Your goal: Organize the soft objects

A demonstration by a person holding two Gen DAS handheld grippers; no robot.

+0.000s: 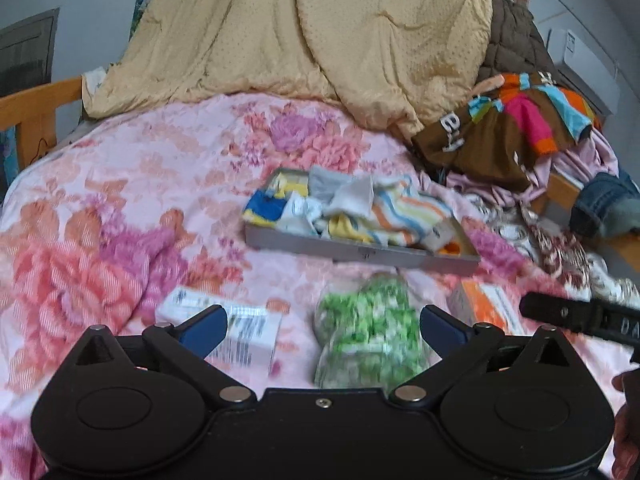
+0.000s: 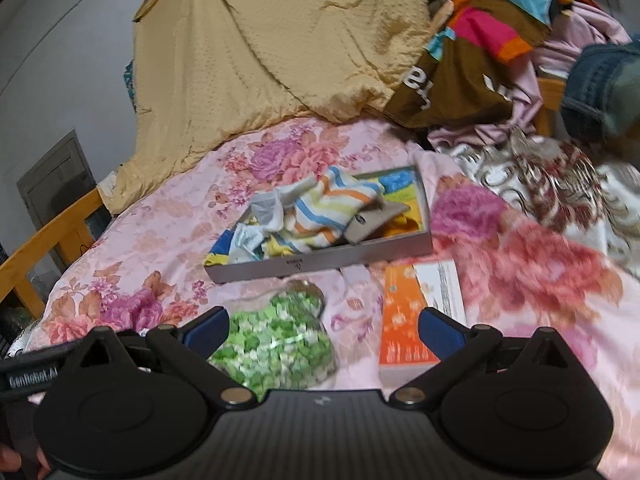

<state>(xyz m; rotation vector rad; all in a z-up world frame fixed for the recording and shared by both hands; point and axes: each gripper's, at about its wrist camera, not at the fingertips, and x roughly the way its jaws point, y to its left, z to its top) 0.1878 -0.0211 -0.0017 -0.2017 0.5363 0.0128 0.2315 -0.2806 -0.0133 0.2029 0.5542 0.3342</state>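
You are holding both grippers over a bed covered by a pink floral bedspread [image 1: 132, 184], and both are released, fingers spread wide with nothing between them. Your left gripper [image 1: 323, 326] is hovering above the near part of the bedspread, its blue pads [image 1: 208, 322] framing a clear bag of green and white candies [image 1: 370, 332] that is lying on the cover, untouched. Your right gripper [image 2: 323, 326] is hanging just to the right of that; in its view the same candy bag [image 2: 276, 344] is sitting under the left finger and an orange box [image 2: 404, 320] under the right finger.

Past the bag, toward the middle of the bed, a shallow grey tray [image 1: 360, 250] is resting on the bedspread. It is holding the soft things: a heap of small socks and cloths. A striped sock [image 1: 408, 212] in orange, blue and yellow is lying on top at the right, a grey and white piece [image 1: 352, 192] is bunched in the middle, and a blue and yellow one [image 1: 266, 206] is filling the left end. From the right wrist view a beige piece [image 2: 372, 222] is lying at the tray's right side over something yellow.

A white labelled box [image 1: 236, 328] is lying near left of the candy bag. At the far end a tan quilt [image 1: 300, 32] is piled up, and at the far right a heap of clothes [image 1: 512, 128] in brown, pink and orange is spilling onto the bed, with folded jeans [image 1: 604, 208] beside it.
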